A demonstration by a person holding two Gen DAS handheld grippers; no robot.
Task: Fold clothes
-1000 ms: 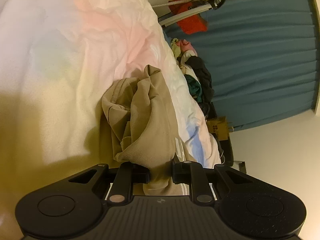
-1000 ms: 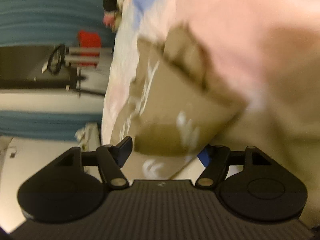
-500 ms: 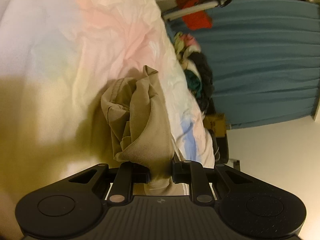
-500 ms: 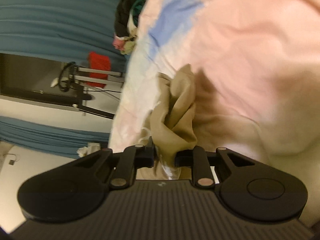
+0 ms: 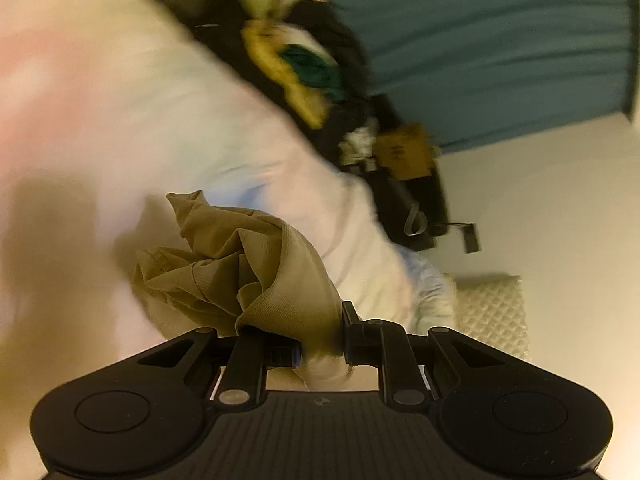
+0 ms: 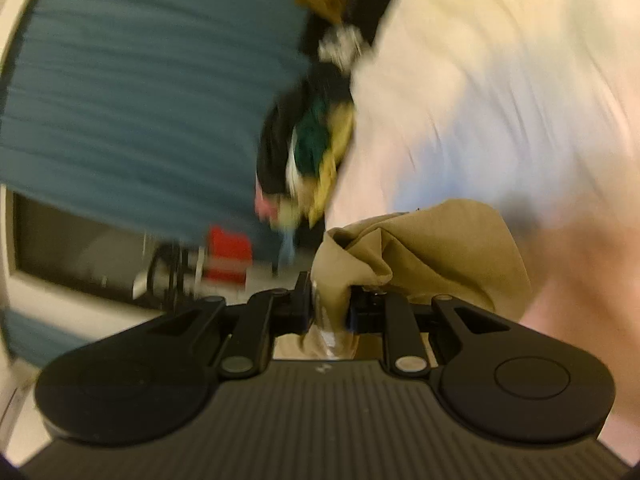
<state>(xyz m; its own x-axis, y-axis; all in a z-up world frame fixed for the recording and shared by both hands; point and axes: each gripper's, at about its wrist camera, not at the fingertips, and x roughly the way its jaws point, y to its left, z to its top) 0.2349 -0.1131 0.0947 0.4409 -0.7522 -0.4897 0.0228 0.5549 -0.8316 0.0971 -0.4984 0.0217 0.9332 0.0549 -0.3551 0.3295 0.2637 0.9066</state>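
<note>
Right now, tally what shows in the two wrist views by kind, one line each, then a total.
Grippers: 2, the left gripper and the right gripper, both clamped on cloth.
Tan garments held: 1, the tan garment.
Heaps of mixed clothes: 1, the clothes pile, too blurred to count piece by piece.
Pastel bed sheets: 1, the sheet.
Blue curtains: 1, the curtain.
Total: 6
</note>
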